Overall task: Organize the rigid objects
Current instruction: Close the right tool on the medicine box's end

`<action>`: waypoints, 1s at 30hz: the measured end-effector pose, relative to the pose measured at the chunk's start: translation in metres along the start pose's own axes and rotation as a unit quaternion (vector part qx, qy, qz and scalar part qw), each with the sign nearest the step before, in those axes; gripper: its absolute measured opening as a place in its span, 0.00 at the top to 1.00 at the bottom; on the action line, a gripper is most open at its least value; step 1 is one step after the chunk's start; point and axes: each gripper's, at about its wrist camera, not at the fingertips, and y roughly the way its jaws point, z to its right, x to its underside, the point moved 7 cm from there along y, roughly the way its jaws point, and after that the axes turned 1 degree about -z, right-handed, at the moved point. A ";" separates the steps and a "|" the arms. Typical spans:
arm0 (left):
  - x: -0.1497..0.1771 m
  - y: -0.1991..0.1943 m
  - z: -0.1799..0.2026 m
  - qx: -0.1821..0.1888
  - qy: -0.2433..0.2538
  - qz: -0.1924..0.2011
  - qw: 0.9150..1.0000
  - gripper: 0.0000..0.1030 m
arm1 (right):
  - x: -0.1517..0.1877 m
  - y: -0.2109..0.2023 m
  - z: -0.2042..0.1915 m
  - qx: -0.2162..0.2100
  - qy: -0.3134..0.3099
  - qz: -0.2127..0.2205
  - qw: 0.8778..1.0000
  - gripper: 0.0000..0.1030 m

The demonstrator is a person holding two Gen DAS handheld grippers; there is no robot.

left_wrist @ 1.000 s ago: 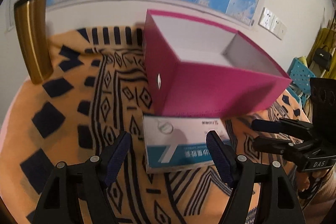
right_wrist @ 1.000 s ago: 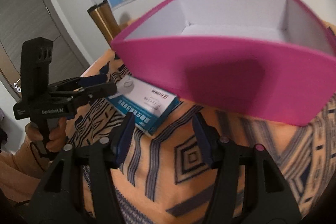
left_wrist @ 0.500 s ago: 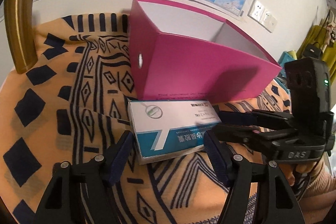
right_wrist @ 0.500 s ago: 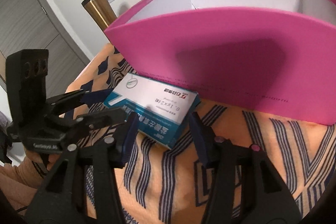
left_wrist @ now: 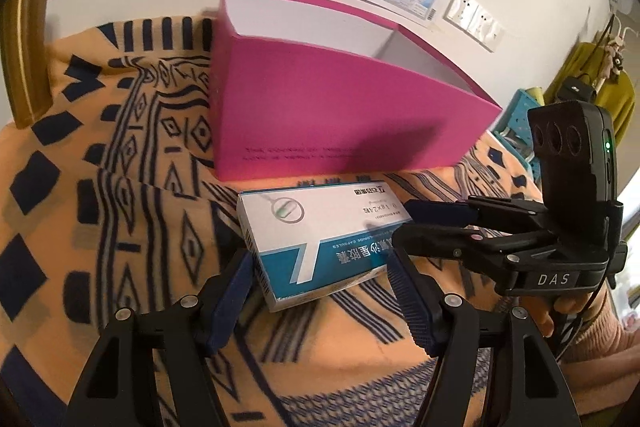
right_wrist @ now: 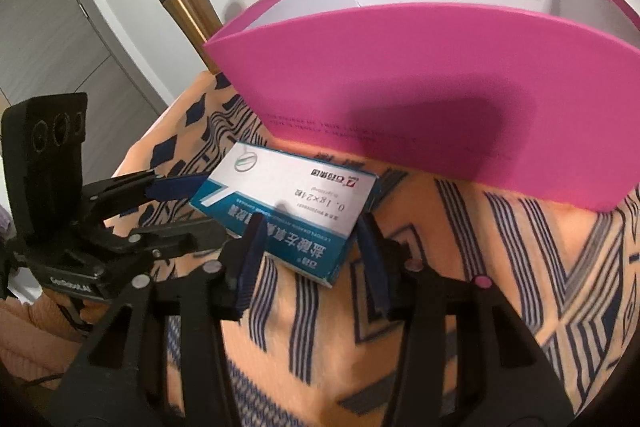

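I'm in the pickup step: the medicine carton (left_wrist: 320, 239) lies flat on the patterned cloth (left_wrist: 132, 187) that covers the bench, just in front of the open pink box (left_wrist: 340, 115) where I judge it belongs. My left gripper (left_wrist: 320, 291) straddles the carton's near end, its fingers (left_wrist: 236, 291) spread apart on either side of it; the left-hand pad looks just beside the carton's edge and the other stands a little off, so I am not clamped on it. My right gripper (right_wrist: 312, 259) comes at the carton's near corner from the other side, fingers (right_wrist: 252, 259) parted with the corner sitting between them; one pad lies over the printed face in this view, but I cannot tell whether it presses on it, and I read no firm grip there either. From the left camera the right gripper's tips reach to the carton's far-right end. Nothing is lifted. What the next move calls for, as I judge it: settle on one gripper, close its fingers squarely across the carton's narrow width, keep the other clear, then raise the carton over the pink wall beyond the fingertips and lower it inside. The cloth is soft, so the carton may slide if I close unevenly.
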 end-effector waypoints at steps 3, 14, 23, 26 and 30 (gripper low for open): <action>0.004 -0.001 0.008 0.005 -0.002 -0.001 1.000 0.36 | 0.008 -0.006 0.003 0.006 -0.001 -0.001 1.000 0.52; 0.006 0.006 0.000 -0.010 -0.012 -0.017 1.000 0.56 | 0.017 -0.013 0.016 0.013 0.026 0.007 1.000 0.52; 0.006 0.006 0.003 -0.014 -0.014 -0.020 1.000 0.57 | 0.014 -0.012 0.015 0.015 0.027 0.012 0.999 0.56; 0.004 0.004 0.003 -0.014 -0.014 -0.018 1.000 0.57 | 0.013 -0.015 0.015 0.017 0.025 0.015 0.999 0.58; 0.003 0.002 0.006 -0.015 -0.010 -0.015 1.000 0.57 | 0.013 -0.017 0.014 0.022 0.021 0.017 0.999 0.58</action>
